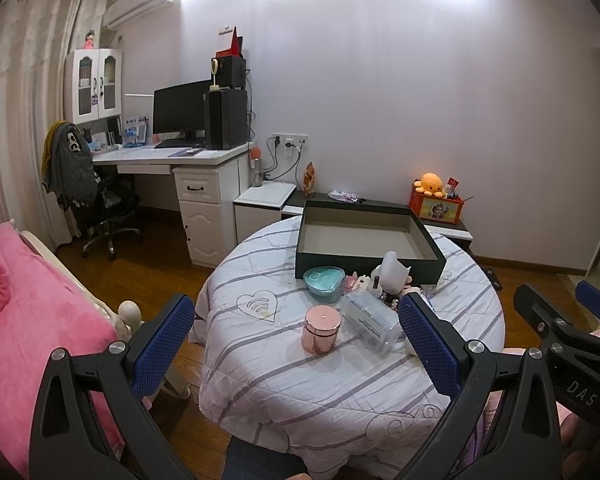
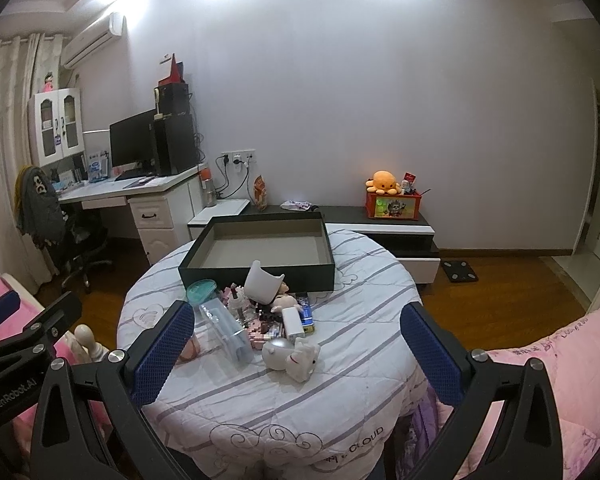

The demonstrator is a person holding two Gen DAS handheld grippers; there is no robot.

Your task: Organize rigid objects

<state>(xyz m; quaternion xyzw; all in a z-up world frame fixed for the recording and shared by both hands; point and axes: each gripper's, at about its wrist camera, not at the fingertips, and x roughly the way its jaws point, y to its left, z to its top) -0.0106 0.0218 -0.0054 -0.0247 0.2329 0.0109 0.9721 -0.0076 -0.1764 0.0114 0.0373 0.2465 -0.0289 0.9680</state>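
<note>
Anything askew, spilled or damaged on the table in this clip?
Nothing spilled or visibly broken. The small items sit in a jumbled heap in front of the empty dark box, and the clear plastic case lies on its side. The pink jar stands upright, apart.

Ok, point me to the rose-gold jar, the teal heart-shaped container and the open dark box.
rose-gold jar [image 1: 321, 330]: left wrist view, on its side wall.
teal heart-shaped container [image 1: 324, 279]: left wrist view, on its lid.
open dark box [image 2: 260, 272]: right wrist view, on its near outer wall.
</note>
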